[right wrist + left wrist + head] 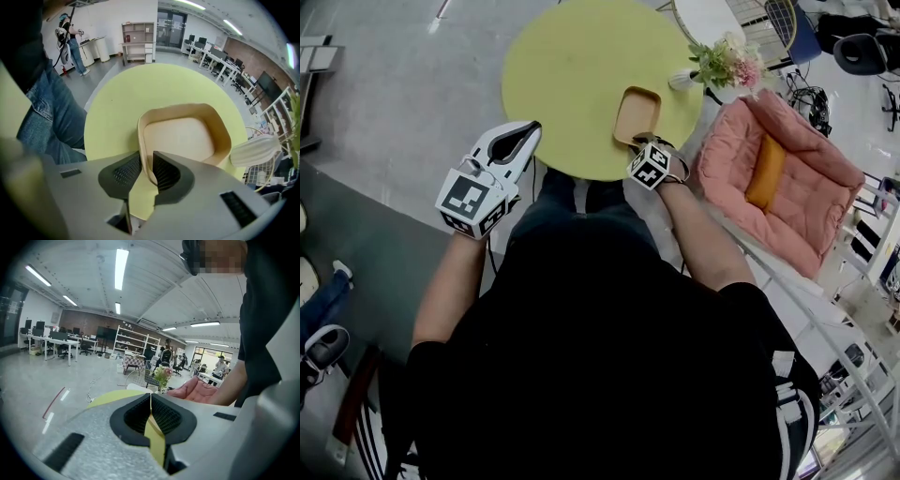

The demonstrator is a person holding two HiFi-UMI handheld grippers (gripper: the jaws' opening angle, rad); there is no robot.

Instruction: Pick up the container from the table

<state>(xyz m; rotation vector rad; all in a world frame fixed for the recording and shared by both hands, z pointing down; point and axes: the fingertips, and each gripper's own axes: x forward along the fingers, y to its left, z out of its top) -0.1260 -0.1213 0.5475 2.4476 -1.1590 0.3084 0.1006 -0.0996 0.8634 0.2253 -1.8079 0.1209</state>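
container: tan tray [637,114], flat on the yellow table [572,84], right side, close to the edge nearest the person
long axis: runs away from the person, so 1 short end faces the right gripper [639,141]
right gripper: points steeply down at that near end, 1 jaw inside the rim and 1 outside, pads pinched on the wall
left gripper [517,141]: jaws closed on nothing, hanging by the table's near-left edge, well apart from the tray
nearer hand: right, it's already on the thing
next move (just a guess): straight lift, but gripped at 1 end only, so the far end may droop
table: round, plain, bare besides the tray, flowers [727,61] by its far-right edge
room: grey floor [394,84], pink seat [787,178] just right of the table, open office with desks and shelves further back
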